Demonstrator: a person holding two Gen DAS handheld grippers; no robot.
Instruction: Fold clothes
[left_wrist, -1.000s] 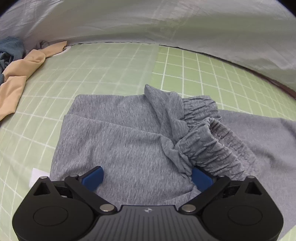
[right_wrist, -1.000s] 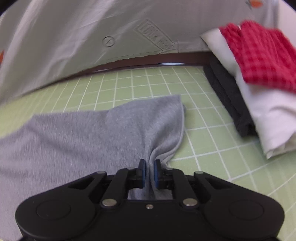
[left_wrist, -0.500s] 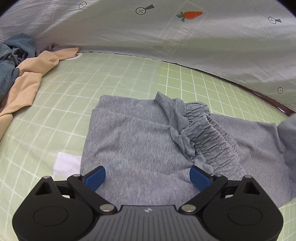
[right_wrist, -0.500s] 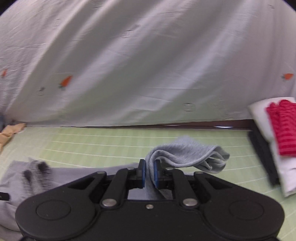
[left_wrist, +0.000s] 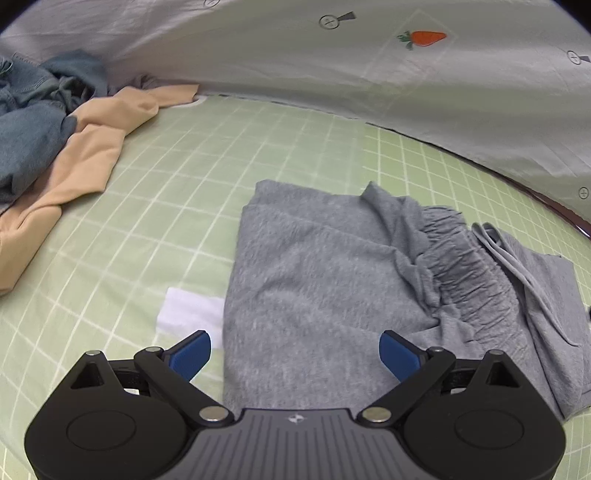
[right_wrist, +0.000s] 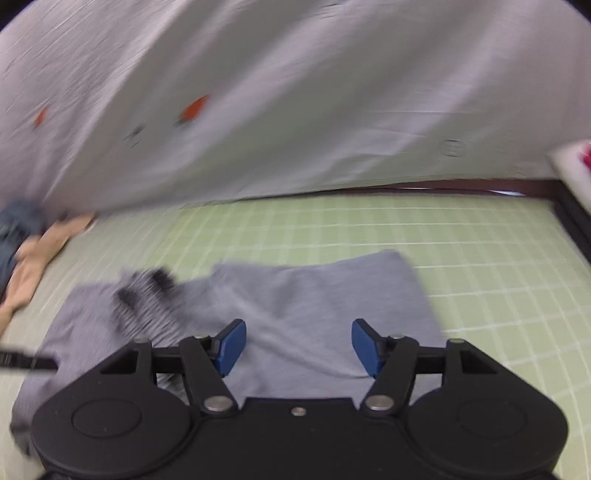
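Green grid bench (left_wrist: 229, 155) carries grey shorts (left_wrist: 325, 280), folded flat at centre. Left gripper (left_wrist: 294, 353) hovers low over the near edge, jaws wide apart, empty. Right gripper (right_wrist: 296, 347) likewise spread, holding nothing, above the shorts (right_wrist: 314, 295).

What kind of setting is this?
Probably a staged folding workstation, not a home: a green gridded mat, a printed white backdrop sheet, gray shorts spread out, unfolded clothes piled aside.

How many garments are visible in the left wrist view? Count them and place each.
3. The grey shorts lie folded ahead of the open left gripper; the beige garment lies far left; the denim piece is bunched behind it. More may be hidden.
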